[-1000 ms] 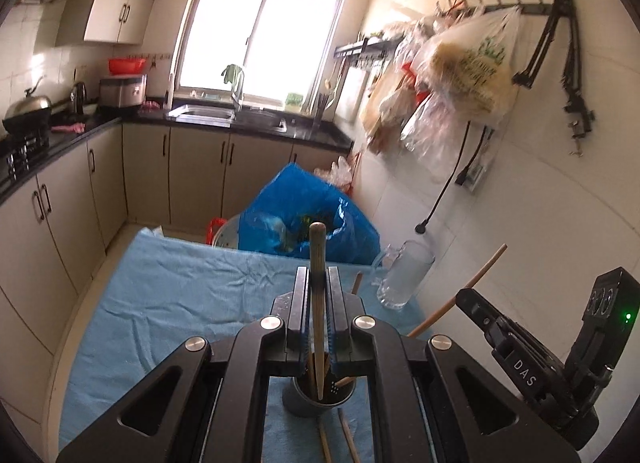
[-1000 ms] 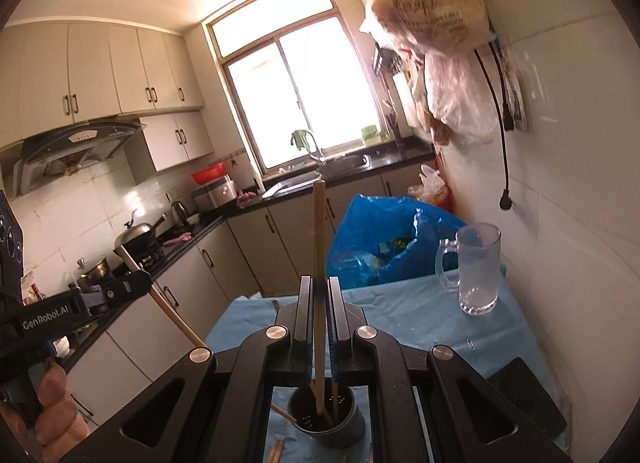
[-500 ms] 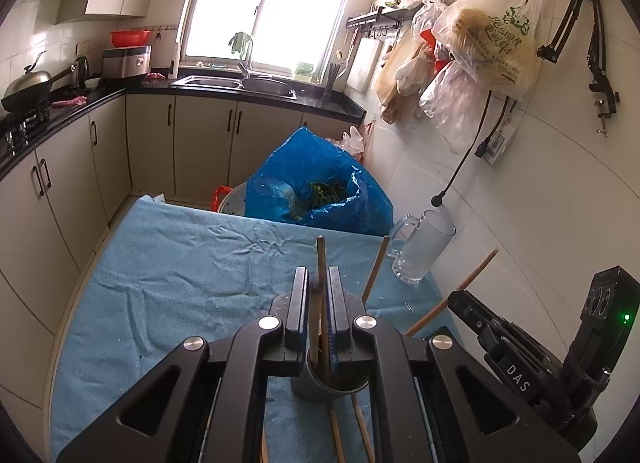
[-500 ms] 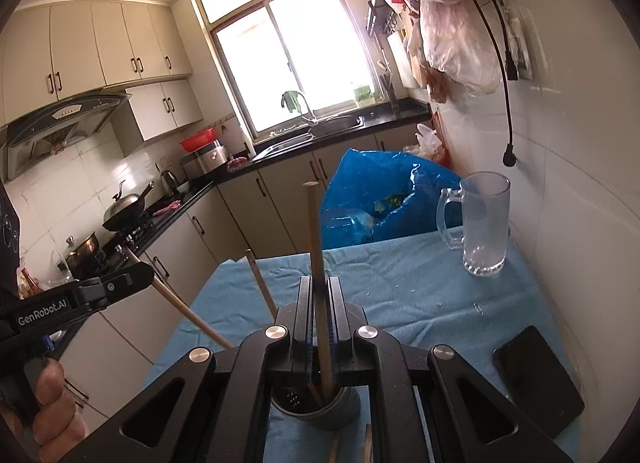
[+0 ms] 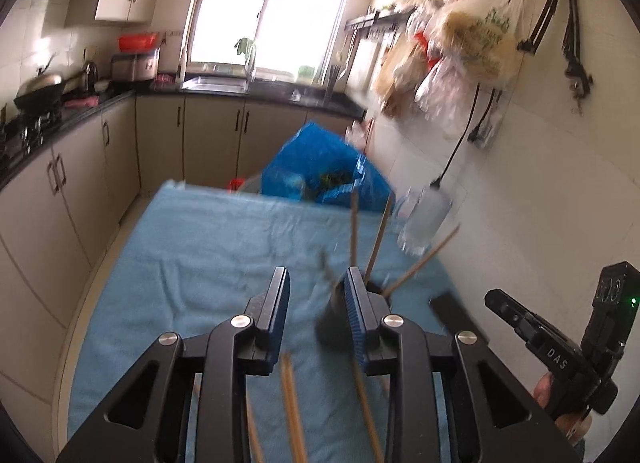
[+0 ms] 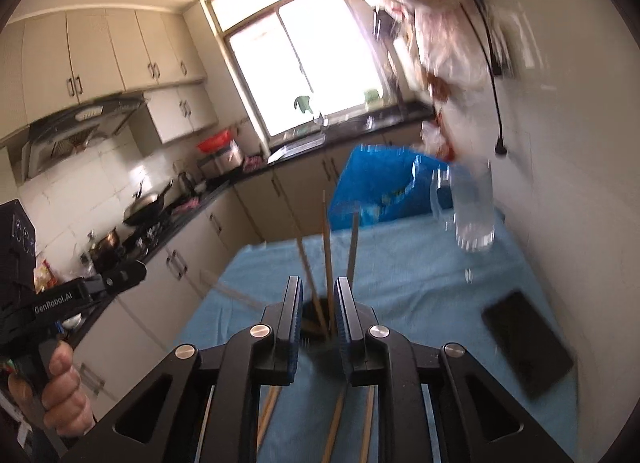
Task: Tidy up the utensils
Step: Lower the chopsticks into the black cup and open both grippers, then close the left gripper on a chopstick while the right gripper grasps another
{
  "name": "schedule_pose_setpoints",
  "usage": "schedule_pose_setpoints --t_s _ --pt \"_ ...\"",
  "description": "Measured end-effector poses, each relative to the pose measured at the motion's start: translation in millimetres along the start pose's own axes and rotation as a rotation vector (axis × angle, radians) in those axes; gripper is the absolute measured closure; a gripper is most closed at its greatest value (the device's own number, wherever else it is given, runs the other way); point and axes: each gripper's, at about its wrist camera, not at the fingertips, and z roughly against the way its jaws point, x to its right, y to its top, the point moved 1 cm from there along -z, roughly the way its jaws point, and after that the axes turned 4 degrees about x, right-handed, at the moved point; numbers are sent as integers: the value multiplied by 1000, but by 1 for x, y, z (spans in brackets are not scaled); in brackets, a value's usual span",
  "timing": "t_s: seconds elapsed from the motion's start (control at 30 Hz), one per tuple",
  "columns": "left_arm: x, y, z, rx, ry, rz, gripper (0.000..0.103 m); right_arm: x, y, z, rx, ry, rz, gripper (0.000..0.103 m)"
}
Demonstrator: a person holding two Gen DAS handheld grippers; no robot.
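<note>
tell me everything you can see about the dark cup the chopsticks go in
The dark cup is a small round grey-black holder standing upright on the blue cloth, mostly hidden behind the gripper fingers in both views. Three wooden chopsticks stand in it, leaning apart. More chopsticks lie on the cloth nearby. Its material is unclear through the blur.

Wooden chopsticks (image 6: 329, 259) upright in dark cup (image 5: 332, 327)

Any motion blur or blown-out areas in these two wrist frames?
Left wrist view: glass mug and chopsticks smeared by motion, window blown out. Right wrist view: hanging bags and mug streaked, window overexposed; fisheye bends the walls in both.
</note>
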Motion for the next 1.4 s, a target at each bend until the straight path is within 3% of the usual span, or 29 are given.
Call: schedule_pose_setpoints --t_s 0.07,0.27,0.47,0.7,1.03,1.4 --pt "-13 -22 -11 -65 11 21 76 3 -20 -3 -54 9 -1 85" --pt "-47 -86 -96 -373 53 106 76 18 -72 -37 -234 9 -73 85" --pt "-46 -105 -142 -477 47 90 76 34 -95 -60 -343 -9 -138 85" --pt "-44 -109 -175 -517 99 58 78 42 -101 -67 -366 -25 -165 85" --pt "-34 -110 -186 -520 162 -1 81 33 -104 -89 -414 -18 -144 85" --pt "-49 -112 -176 -520 126 55 91 17 -115 -132 -507 -40 -48 85"
